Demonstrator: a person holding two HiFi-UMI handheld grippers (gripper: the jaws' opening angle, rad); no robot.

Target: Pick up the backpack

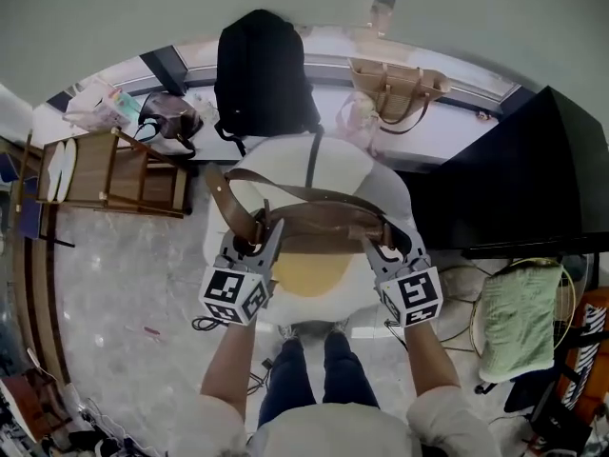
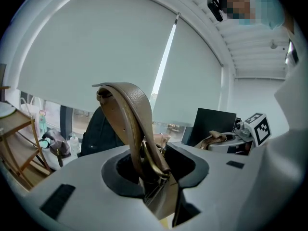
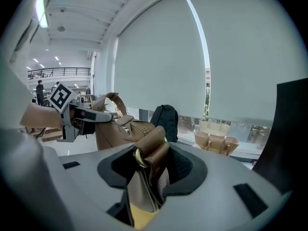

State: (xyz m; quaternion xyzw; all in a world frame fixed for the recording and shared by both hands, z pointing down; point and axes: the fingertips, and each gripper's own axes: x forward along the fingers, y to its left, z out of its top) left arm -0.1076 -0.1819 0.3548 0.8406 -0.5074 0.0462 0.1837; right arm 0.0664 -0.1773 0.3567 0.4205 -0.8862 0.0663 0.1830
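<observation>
One brown leather bag (image 1: 324,228) hung between left gripper (image 1: 255,244) and right gripper (image 1: 385,251), each pinching its strap (image 1: 285,195); one black backpack (image 1: 262,69) behind

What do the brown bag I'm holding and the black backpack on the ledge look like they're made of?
The brown bag: likely leather or faux leather, smooth with slight sheen; its strap shows faint grain, and a brass-coloured metal ring. The black backpack: probably woven synthetic fabric, matte and soft-looking; too far to be sure.
</observation>
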